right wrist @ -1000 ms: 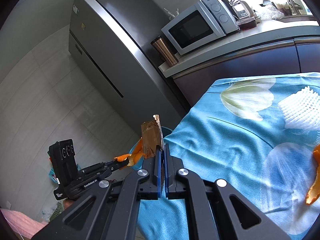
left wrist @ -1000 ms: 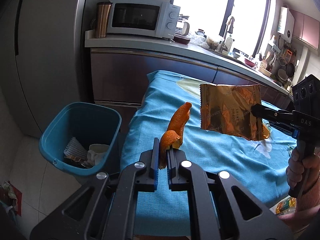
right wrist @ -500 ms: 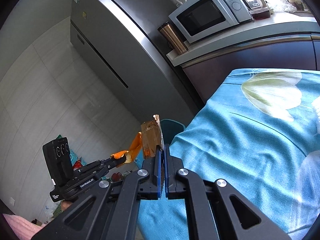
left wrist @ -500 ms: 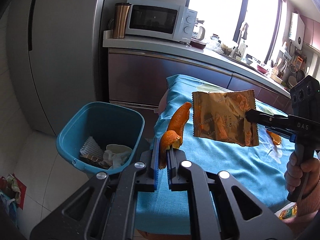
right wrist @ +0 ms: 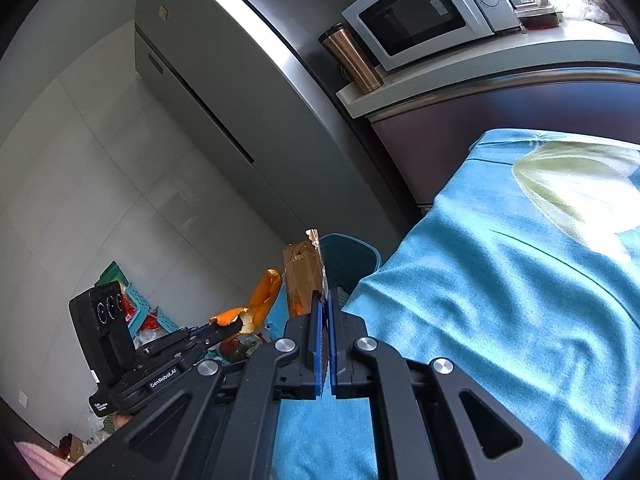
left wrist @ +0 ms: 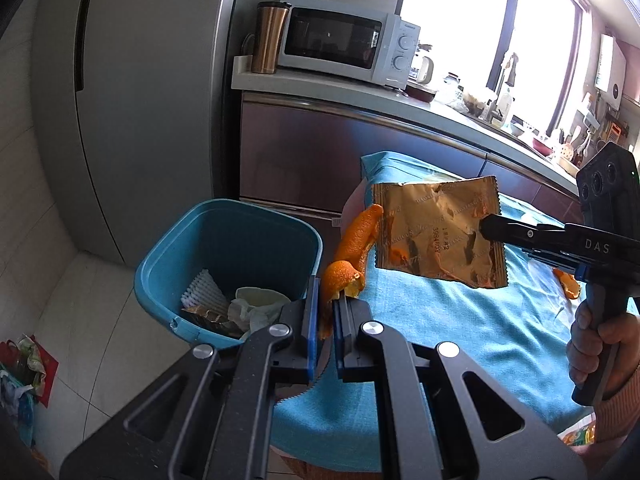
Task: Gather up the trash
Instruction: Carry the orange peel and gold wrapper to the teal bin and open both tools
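Strong daylight pours in through the tall kitchen window (left wrist: 492, 40), which is blown out to white glare. The tall grey steel fridge (left wrist: 152, 92) stays dimmer, with soft reflections. Both fisheye views bend straight lines and darken at the corners; focus is sharp throughout.

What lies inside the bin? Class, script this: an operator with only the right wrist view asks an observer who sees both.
Observer: The blue bin holds a white foam net, crumpled paper and a dark wrapper.
Operator: How is my wrapper held?
Observer: The right gripper pinches the gold wrapper at one edge; the rest hangs free.
Operator: Any trash left on the table?
Observer: One orange peel piece lies on the blue cloth.
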The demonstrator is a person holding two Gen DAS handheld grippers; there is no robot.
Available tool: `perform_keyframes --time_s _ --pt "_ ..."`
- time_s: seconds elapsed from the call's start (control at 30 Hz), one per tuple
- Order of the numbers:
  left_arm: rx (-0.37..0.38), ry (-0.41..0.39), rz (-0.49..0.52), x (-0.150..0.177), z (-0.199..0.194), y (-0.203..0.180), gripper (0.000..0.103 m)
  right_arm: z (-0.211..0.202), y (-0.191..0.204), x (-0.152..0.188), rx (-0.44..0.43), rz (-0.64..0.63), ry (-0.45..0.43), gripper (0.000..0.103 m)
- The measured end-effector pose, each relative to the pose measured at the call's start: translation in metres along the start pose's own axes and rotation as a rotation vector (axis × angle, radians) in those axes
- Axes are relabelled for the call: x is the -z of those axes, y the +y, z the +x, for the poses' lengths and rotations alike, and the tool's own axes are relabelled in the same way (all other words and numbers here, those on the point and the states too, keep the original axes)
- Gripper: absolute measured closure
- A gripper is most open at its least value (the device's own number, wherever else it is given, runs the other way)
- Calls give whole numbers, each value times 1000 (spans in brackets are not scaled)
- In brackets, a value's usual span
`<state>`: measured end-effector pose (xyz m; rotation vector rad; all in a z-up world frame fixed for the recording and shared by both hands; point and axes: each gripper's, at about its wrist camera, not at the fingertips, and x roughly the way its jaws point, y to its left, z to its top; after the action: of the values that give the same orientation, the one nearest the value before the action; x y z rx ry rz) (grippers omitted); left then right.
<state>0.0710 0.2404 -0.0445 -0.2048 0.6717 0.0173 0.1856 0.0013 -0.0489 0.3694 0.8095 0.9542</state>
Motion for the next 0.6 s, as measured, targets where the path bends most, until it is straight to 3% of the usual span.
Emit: perform_keyframes --time_s 0.6 --pt "-56 22 -50 0 20 26 96 43 6 -11 13 -11 68 101"
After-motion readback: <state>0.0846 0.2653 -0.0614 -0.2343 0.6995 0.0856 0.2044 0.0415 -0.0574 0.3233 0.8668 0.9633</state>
